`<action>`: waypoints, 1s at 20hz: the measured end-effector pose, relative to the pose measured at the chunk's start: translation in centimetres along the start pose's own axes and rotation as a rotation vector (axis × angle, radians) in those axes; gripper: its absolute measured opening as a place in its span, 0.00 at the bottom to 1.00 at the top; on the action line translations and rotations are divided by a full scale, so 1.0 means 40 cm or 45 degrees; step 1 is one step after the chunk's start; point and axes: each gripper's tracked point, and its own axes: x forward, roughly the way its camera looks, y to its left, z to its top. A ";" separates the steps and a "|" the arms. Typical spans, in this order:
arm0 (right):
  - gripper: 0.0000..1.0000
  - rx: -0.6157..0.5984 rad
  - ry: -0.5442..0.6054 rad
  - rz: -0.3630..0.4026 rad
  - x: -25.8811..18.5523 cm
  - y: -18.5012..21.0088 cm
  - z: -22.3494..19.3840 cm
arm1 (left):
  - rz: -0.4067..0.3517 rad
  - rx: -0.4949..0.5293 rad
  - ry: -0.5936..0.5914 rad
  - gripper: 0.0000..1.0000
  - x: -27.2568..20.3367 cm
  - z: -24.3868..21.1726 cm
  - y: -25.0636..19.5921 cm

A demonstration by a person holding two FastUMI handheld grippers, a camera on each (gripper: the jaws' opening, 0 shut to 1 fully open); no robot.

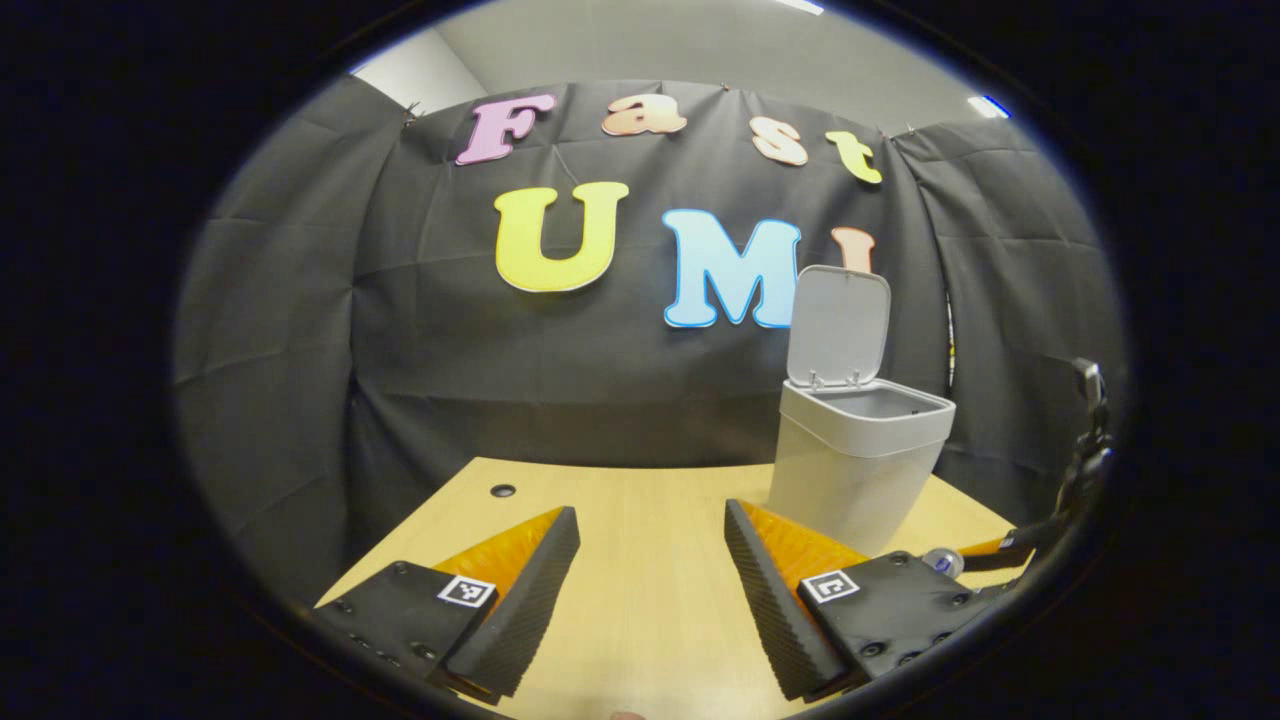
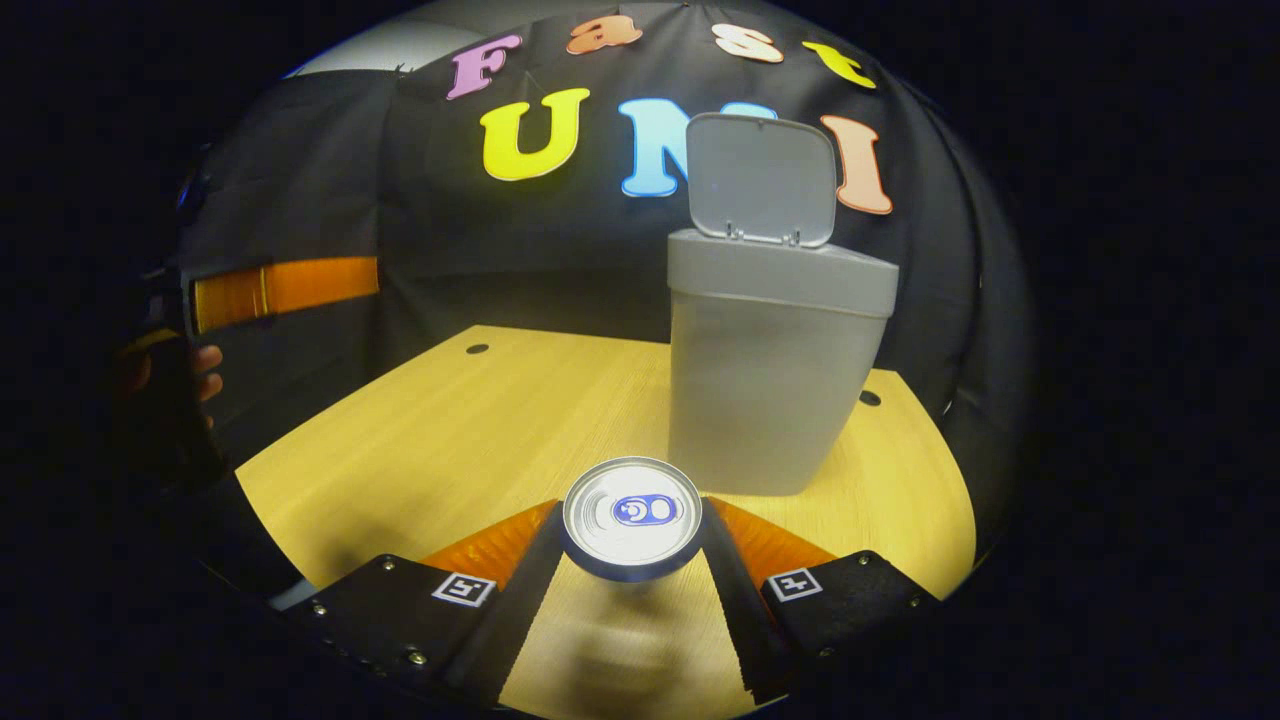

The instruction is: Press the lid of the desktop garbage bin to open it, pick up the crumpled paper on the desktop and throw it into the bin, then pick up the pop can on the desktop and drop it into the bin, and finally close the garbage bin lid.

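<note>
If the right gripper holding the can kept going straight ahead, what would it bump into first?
Most likely the bin. The right gripper, shut on the can, points at the bin's front wall with only bare table between. How far off it is, I can't judge.

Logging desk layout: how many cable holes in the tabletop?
2. One hole at the far left of the table; another hole right of the bin. The bin may hide more.
</note>
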 end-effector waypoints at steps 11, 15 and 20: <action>0.83 -0.149 -0.381 -0.063 -0.048 -0.098 0.277 | 0.014 -0.009 -0.023 1.00 -0.013 0.018 -0.004; 0.83 -0.186 -0.514 -0.104 -0.061 -0.127 0.378 | 0.031 -0.021 -0.023 0.95 -0.023 0.014 0.004; 0.83 -0.243 -0.648 -0.187 -0.049 -0.180 0.480 | 0.053 -0.038 -0.031 0.92 -0.032 0.021 0.018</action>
